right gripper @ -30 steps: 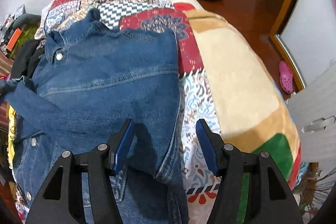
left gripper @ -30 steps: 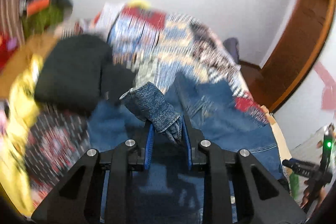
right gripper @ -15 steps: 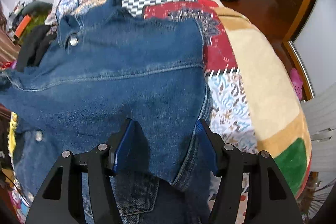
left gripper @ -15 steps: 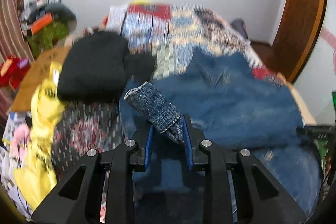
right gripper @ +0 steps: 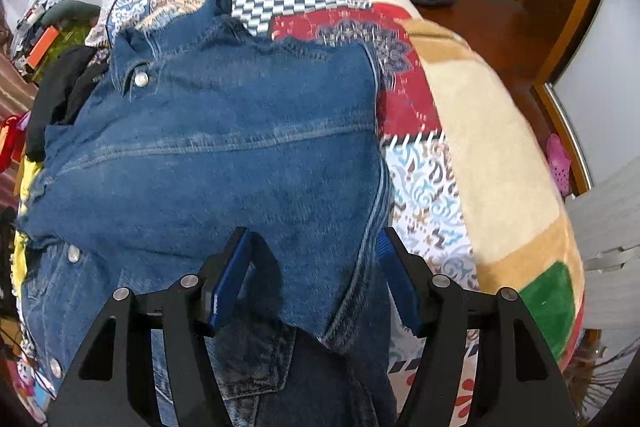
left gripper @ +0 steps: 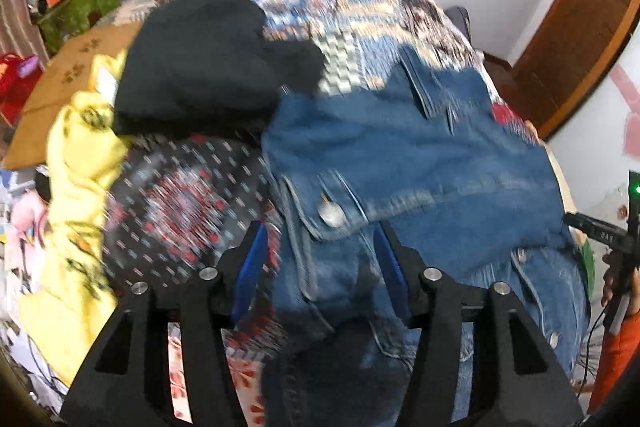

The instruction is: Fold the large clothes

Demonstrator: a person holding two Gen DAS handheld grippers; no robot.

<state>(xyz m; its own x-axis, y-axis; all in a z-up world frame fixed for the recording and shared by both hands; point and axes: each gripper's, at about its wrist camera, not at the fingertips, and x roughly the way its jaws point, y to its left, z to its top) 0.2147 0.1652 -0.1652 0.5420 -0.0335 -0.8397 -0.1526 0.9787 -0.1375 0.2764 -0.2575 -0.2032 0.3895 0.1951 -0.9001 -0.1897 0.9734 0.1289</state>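
Denim jacket [right gripper: 224, 155] spread on quilted bed [right gripper: 492, 131], sleeve laid across body (fold taking shape). Left tongs [left gripper: 320, 263] just opened, cuff released, pads clear. Right tongs [right gripper: 316, 275] open, straddling hem edge, gripping nothing.

Denim jacket [right gripper: 224, 155] spread on the quilt [right gripper: 420, 187], below and ahead of the right gripper [right gripper: 314, 279]; dark garment [left gripper: 200, 63] lying ahead-left of the left gripper [left gripper: 320, 263], beside the jacket
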